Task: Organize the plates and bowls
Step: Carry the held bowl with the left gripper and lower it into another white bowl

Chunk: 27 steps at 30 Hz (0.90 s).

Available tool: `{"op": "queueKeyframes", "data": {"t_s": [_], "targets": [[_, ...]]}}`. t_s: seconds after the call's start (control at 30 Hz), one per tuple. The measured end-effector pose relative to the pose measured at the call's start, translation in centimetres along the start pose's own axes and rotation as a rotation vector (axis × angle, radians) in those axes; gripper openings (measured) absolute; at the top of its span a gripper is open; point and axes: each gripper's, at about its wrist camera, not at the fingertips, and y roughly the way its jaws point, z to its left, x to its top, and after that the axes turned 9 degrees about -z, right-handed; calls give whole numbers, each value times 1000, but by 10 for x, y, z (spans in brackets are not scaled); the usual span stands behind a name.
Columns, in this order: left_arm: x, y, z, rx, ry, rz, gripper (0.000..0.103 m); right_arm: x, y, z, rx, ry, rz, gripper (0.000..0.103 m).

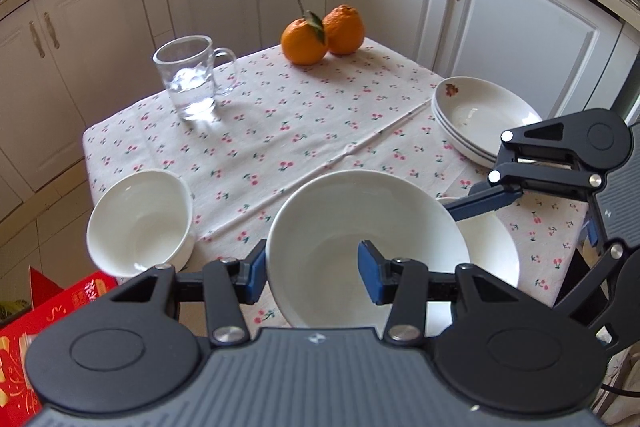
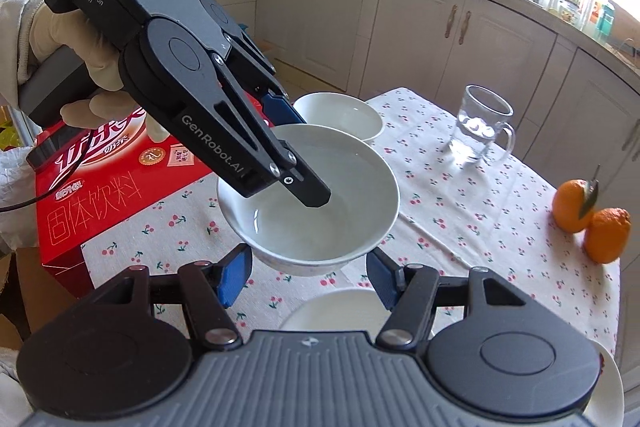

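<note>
white glazed ceramic bowl (image 1: 366, 247) clamped at its rim by left gripper (image 1: 316, 273) fingers, lifted clear for stacking; right gripper (image 2: 308, 277) fingers apart, apparently empty.

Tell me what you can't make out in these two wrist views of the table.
- Right gripper: in the right wrist view, it is unclear whether its pads touch the held bowl.
- White dish under the bowl: mostly covered by the bowl in the left wrist view, and cut off by the gripper body in the right wrist view.
- Plate stack: its near edge is hidden behind the right gripper in the left wrist view, so the count is unsure.
</note>
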Motion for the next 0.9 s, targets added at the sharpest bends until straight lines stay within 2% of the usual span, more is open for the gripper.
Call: {"op": "queueKeyframes", "data": {"t_s": [0.47, 0.9], "targets": [[23, 21, -49, -61, 75, -3, 46, -25, -47, -18, -80, 45, -17, 68], [20, 38, -71, -104, 85, 26, 46, -48, -60, -30, -94, 98, 0, 69]]}}
